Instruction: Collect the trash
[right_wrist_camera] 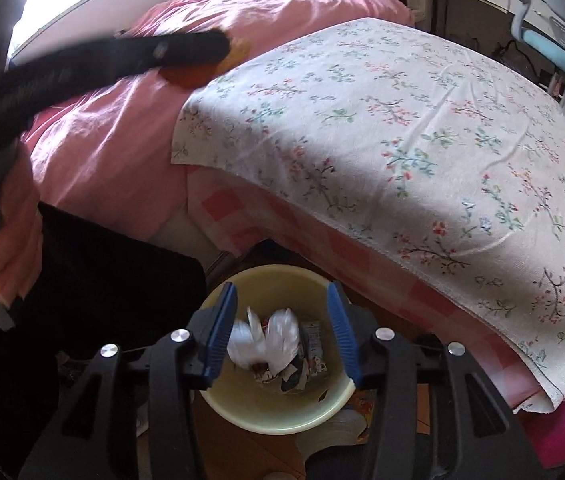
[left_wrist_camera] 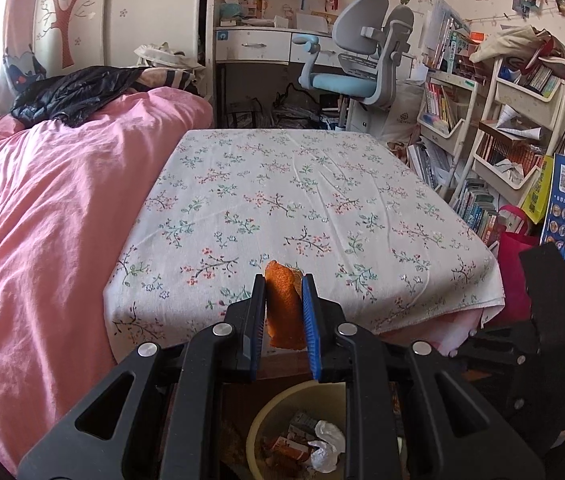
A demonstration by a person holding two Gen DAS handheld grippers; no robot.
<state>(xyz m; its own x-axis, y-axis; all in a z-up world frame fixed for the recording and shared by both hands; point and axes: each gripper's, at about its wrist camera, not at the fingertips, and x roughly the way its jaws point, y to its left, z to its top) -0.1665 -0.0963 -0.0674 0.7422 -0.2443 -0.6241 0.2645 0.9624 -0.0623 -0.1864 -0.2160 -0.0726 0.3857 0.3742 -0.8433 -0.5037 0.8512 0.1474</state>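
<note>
Left hand-held gripper (left_wrist_camera: 284,280) pinching an orange peel (left_wrist_camera: 282,308), apparently citrus, above floral bedspread (left_wrist_camera: 282,184); right hand-held gripper (right_wrist_camera: 282,292) spread over yellow bin (right_wrist_camera: 274,424) at six o'clock, white wrapper (right_wrist_camera: 266,340) inside.

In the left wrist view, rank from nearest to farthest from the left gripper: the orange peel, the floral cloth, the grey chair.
1. Orange peel: between the jaws of the left gripper.
2. Floral cloth: spread just beyond, straight ahead.
3. Grey chair: at the desk, past the cloth's far edge.
</note>
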